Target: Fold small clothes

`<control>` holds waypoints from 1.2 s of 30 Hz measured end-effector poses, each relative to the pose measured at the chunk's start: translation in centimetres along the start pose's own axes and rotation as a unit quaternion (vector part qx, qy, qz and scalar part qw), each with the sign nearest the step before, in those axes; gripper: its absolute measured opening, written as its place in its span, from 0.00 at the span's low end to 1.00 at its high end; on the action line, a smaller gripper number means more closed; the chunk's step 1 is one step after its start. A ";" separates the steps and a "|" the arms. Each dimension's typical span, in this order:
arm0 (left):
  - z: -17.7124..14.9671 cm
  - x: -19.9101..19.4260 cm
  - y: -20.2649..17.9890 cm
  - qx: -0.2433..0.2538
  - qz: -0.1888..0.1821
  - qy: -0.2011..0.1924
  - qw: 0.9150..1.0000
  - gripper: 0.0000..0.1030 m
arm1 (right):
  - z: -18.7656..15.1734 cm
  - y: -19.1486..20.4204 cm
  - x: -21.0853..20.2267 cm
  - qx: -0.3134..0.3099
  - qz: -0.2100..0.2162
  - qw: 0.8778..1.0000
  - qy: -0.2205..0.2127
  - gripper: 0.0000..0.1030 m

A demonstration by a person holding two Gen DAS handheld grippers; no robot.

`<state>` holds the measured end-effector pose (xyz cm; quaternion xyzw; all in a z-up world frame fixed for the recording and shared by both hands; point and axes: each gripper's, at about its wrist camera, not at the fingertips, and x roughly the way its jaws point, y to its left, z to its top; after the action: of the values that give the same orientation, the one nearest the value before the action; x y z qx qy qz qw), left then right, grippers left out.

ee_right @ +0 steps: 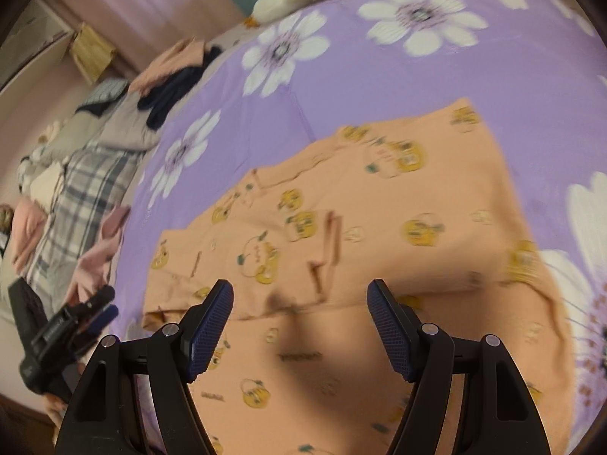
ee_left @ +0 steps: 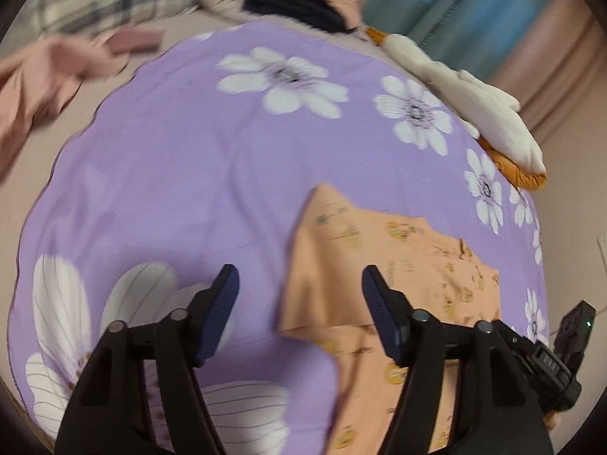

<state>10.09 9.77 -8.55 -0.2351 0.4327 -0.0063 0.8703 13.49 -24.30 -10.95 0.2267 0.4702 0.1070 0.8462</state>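
A: Left wrist view has the left gripper above the purple floral bedspread, fingers apart with nothing between them. The peach printed garment lies just under and to the right, with one pointed corner reaching up onto bare purple.

B: And the right gripper?

A: Wide too, empty, poised over the same garment. In its own view the cloth fills the middle of the bedspread.

B: How far along would you say?

A: Partly. A section seems folded over the lower body, leaving a stepped edge across the middle, but the shape is uneven and wrinkled. I'd judge more folds are needed, then squaring up.

B: Anything else waiting?

A: Pink clothes and a dark garment lie off the spread, unfolded as far as I can tell.

B: Room to work?

A: Plenty of bare purple to the left and beyond the garment. A white and orange plush toy sits along the far right edge, well apart from the cloth.
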 end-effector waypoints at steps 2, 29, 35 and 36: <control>-0.2 0.2 1.1 -0.006 0.005 0.009 1.000 0.53 | 0.4 0.4 1.4 -0.003 -0.007 1.000 0.016 0.70; 0.0 1.0 2.5 -0.024 -0.070 0.031 0.997 0.46 | 4.3 6.9 -2.2 -0.111 -0.054 0.991 -0.060 0.10; -0.1 1.1 1.6 -0.008 -0.073 0.035 0.997 0.46 | 7.2 6.0 -5.5 -0.117 -0.111 0.981 -0.111 0.10; 0.0 1.2 1.5 -0.006 -0.075 0.036 0.996 0.46 | 7.6 5.2 -6.0 -0.111 -0.115 0.981 -0.113 0.10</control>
<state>10.52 10.82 -10.06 -0.2721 0.4450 -0.0774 0.8496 16.82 -24.31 -0.49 0.0869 0.3795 0.0343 0.9205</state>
